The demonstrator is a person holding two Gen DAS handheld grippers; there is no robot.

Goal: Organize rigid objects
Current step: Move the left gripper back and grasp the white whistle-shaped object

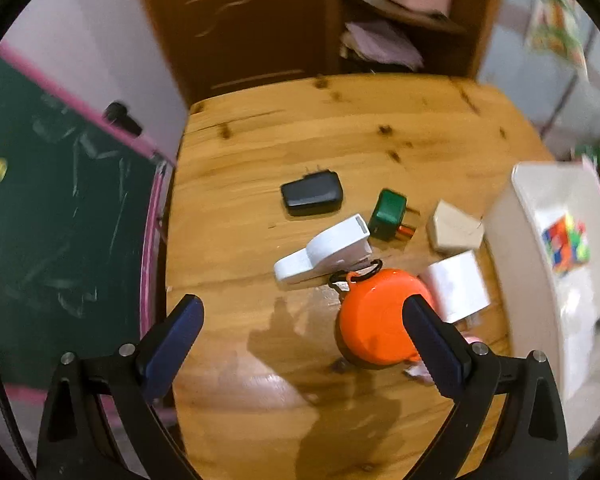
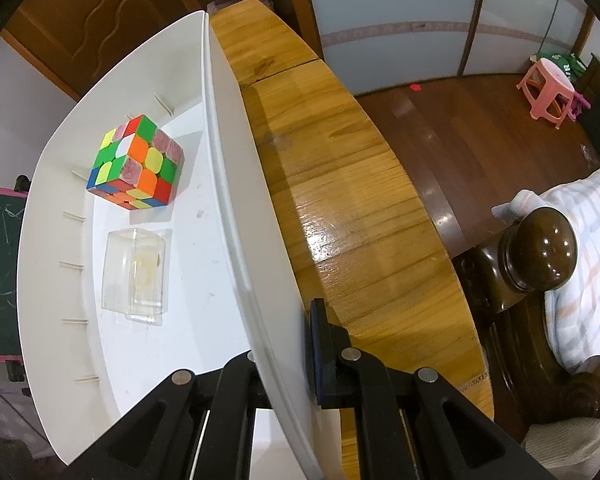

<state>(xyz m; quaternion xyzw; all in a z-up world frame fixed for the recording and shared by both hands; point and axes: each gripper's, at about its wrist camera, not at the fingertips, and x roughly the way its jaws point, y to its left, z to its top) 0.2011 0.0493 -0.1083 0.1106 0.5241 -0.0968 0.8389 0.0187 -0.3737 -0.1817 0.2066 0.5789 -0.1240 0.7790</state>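
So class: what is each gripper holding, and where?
The right gripper clamps the white bin by its side wall; the left gripper is open, holding nothing.

An orange round case (image 1: pixel 376 320) sits on the wooden table among chargers. A scrambled cube (image 2: pixel 136 162) and a clear box (image 2: pixel 136 272) lie in the white bin (image 2: pixel 228 184).

Your left gripper (image 1: pixel 302 314) points steeply downward, its two black arms with dark blue pads (image 1: pixel 176 340) spread wide and nothing pressed between them. Your right gripper (image 2: pixel 284 364) (also tilted steeply down) has its jaws closed tight on the thin white plastic bin wall (image 2: pixel 240 216).
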